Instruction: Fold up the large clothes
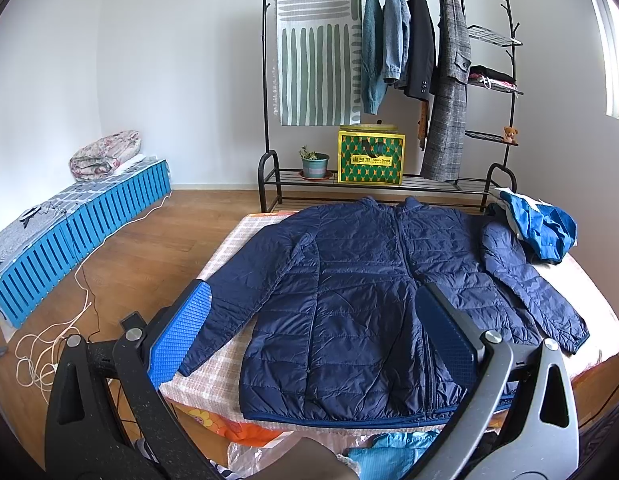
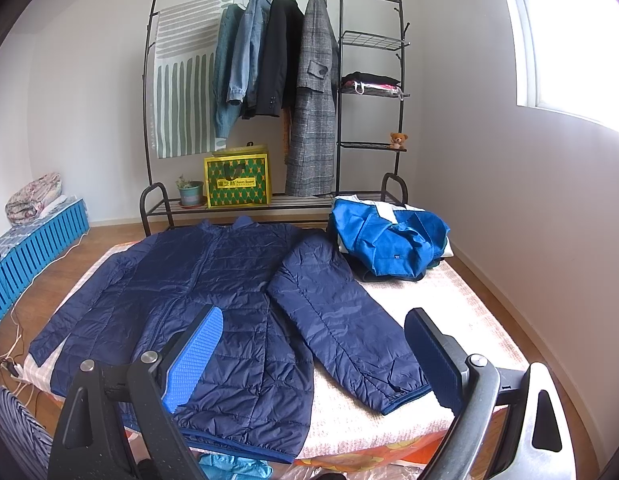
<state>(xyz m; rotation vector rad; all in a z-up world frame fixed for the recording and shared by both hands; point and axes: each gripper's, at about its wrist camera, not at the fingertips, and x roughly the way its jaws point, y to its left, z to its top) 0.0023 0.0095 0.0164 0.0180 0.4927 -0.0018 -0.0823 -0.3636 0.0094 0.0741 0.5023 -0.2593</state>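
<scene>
Item 1, jacket [image 1: 349,300]: navy quilted, lies flat front-up on the bed [image 1: 229,248], zip shut as far as we can tell, collar toward the rack [image 1: 389,80], hem at the near edge. Both sleeves out to the sides, angled down; the one on our right ends near the bed's near right corner, cuff [image 2: 405,394] showing.

Item 2, left gripper [image 1: 313,328]: jaws wide, nothing between them, held above the jacket's lower left, apart from the cloth.

Item 3, right gripper [image 2: 313,356]: jaws wide too, empty, over the gap between body and right sleeve [image 2: 341,320].

Item 4, blue garment [image 2: 389,240]: crumpled heap at the far right of the bed, just beside the right shoulder; may overlap it, can't tell.

Item 5, misc.: cables [image 1: 61,340] on the floor at left, more clothes below the near bed edge.

Step, as we judge it: garment spread and ready, no fold begun. Next move prob. a sleeve fold: each gripper goes down to a cuff, pinches one layer only, carries it in across the chest. We need low, level grips; the shell looks slick, so the hold could slip.
</scene>
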